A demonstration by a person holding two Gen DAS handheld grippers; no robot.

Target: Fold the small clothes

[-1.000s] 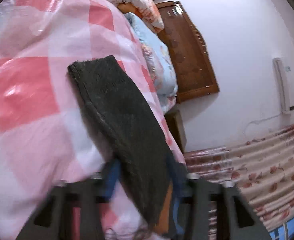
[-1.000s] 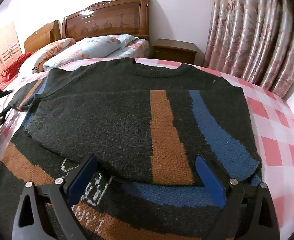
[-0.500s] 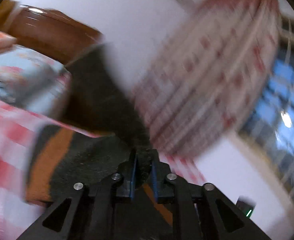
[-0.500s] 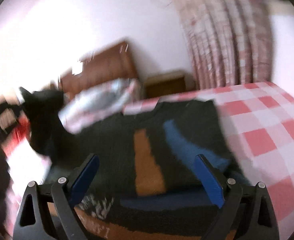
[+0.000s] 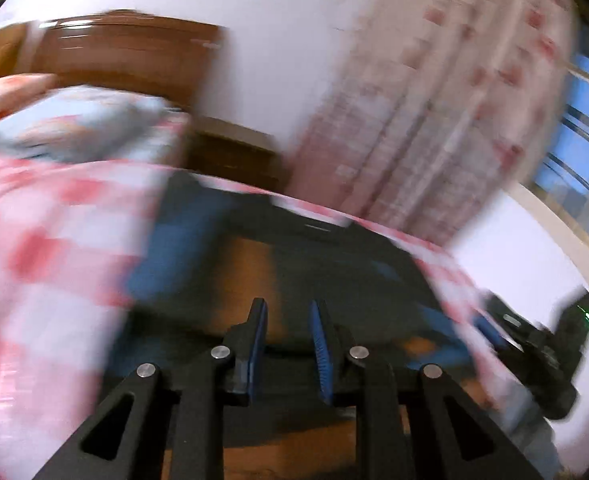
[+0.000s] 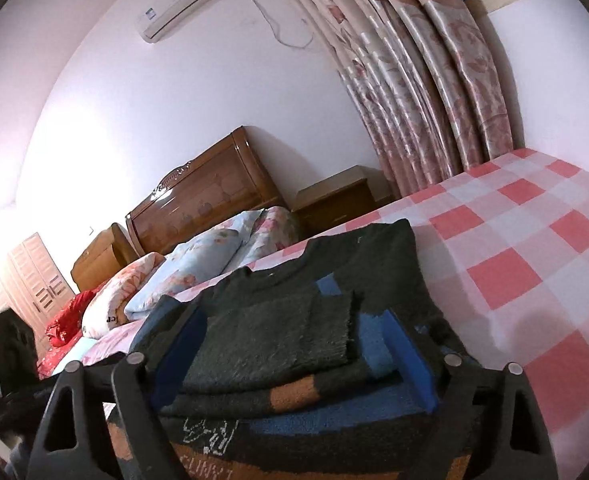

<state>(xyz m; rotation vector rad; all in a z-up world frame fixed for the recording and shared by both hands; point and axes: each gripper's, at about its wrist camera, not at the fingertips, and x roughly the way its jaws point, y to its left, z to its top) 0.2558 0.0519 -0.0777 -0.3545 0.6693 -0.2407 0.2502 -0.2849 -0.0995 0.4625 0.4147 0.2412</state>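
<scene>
A dark knitted sweater [image 6: 374, 256] with orange and blue stripes lies on the pink-checked bedspread [image 6: 534, 260]. A dark sleeve [image 6: 274, 340] lies folded flat across its chest. My right gripper [image 6: 298, 356] is wide open low over the sweater's hem, its blue pads on either side of the folded part without pressing it. In the blurred left wrist view my left gripper [image 5: 288, 320] hovers over the sweater [image 5: 334, 264]. Its jaws are opening, a narrow gap shows between the blue pads, and no fabric is pinched there.
Floral pillows [image 6: 198, 264] and a wooden headboard [image 6: 202, 200] stand at the bed's far end. A wooden nightstand [image 6: 334, 204] sits beside floral curtains [image 6: 414, 80]. Bare checked bedspread [image 5: 34, 260] stretches to the left of the sweater in the left wrist view.
My left gripper carried the sleeve across over the sweater and let it go; its jaws have parted. The sleeve now lies on the chest. My right gripper rolled and stayed open.
</scene>
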